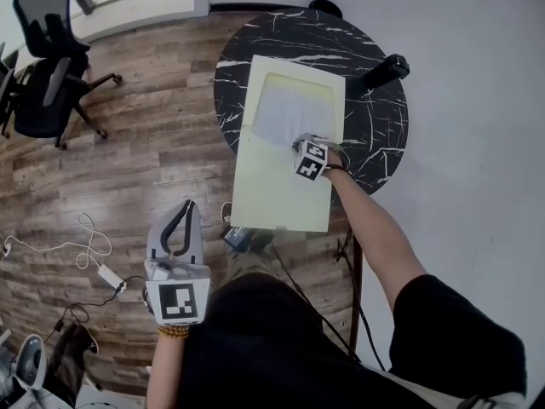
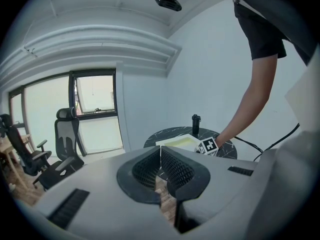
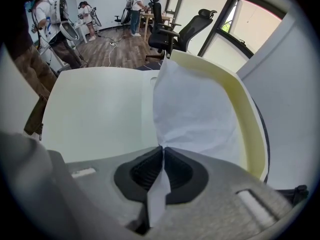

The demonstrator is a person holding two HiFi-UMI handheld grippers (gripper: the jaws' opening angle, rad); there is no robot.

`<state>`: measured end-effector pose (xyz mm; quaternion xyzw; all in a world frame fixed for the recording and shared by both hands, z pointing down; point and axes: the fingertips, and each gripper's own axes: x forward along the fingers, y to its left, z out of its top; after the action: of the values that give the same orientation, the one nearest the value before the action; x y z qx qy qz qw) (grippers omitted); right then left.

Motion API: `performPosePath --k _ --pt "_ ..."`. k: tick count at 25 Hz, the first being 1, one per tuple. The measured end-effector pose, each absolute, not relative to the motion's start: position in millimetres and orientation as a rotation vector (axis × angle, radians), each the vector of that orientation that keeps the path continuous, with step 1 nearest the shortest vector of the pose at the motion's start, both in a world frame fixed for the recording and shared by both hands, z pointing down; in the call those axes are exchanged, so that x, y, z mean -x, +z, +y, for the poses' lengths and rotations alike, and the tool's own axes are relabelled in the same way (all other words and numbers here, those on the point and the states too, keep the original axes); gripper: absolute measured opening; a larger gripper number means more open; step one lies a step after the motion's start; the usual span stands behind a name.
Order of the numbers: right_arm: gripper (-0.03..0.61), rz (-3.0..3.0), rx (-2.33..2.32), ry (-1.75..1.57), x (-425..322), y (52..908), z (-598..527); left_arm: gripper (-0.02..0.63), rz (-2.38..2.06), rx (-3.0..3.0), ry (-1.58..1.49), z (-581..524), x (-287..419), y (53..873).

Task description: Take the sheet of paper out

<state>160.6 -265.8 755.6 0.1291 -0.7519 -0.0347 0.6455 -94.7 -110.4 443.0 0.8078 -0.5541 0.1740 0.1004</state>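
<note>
Head view: a pale folder lies across the round bench, its near end hanging over the bench's near edge. The sheet shows white in the folder's far half. The right tool is at the sheet's near edge, though its marker cube covers the jaws here. The left tool hangs low off the bench's near-left side, over the floor, with nothing in it. A dark bottle lies at the far-right edge.

Left gripper view: the left tool has its jaws pressed together on nothing. It points at the bench from well apart.

Right gripper view: the right tool is clamped on the sheet, a strip of which runs back between the closed jaws. The rest fans out ahead inside the folder's yellowish rim.

As I judge it, the grip is made and the pull is left to do, since most of the sheet sits in the folder. I cannot tell whether a clear cover lies over the sheet, or how far in it goes.
</note>
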Motion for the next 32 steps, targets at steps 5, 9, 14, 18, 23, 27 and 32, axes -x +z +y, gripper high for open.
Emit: performPosePath --k 5,9,14,18,23,27,32 --pt "0.008 -1.709 -0.305 -0.065 -162.1 755.0 -256.5 0.008 -1.637 -2.400 0.511 -106.1 96.8 440.8" --pt "0.008 -1.712 -0.306 -0.047 -159.4 755.0 -245.9 0.008 -1.637 -2.397 0.506 -101.8 100.4 439.3" --pt "0.008 -1.709 -0.317 -0.038 -158.9 756.4 -235.7 0.008 -1.620 -2.412 0.509 -96.8 99.2 438.2" --pt "0.009 -1.706 -0.327 -0.029 -158.9 755.7 -229.6 0.008 -1.615 -2.422 0.506 -92.7 99.9 437.7" --pt "0.008 -1.703 -0.337 -0.022 -157.1 755.3 -222.5 0.008 -1.620 -2.418 0.499 -86.8 103.2 437.9" --pt "0.008 -1.695 -0.336 -0.019 -157.2 755.5 -216.6 0.008 -1.616 -2.426 0.500 -82.4 102.7 437.5" --pt "0.008 -1.662 -0.375 -0.024 -156.5 755.0 -212.2 0.008 -1.621 -2.432 0.476 -74.9 104.3 435.0"
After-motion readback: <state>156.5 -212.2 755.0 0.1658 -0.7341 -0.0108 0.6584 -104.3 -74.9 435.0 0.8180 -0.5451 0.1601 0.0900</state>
